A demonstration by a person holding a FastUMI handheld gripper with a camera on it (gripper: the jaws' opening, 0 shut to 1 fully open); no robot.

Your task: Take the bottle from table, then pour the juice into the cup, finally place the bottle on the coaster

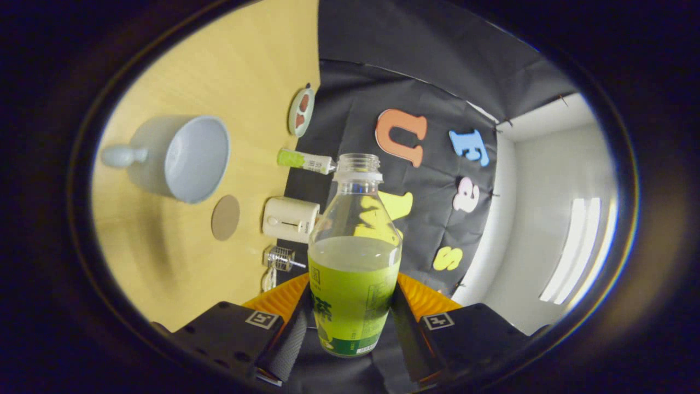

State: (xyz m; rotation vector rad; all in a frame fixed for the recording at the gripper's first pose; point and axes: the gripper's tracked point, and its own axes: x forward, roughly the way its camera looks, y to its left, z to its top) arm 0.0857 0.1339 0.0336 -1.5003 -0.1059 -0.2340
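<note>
At the upper left of the frame, a pale cup (180,158) with a stubby handle appears on the wooden desk (240,60), its open mouth turned toward the camera in a view rolled sideways. Just right of and below it, a round brown coaster (225,217) lies flat on the wood, apart from the cup. Along the desk's far edge, where it meets the black cloth wall, stand a small round dish (301,111), a green-capped tube (305,160), a cream toaster (290,219) and a little wire-caged item (280,258). At centre frame, the tool (350,328) grips the bottle (354,257) low on its labelled body, one finger pressed to each side. The bottle is uncapped, its open neck pointing to the top of the frame, with green juice filling roughly its lower half and clear plastic above. A white wall with a bright light strip fills the right of the frame.
</note>
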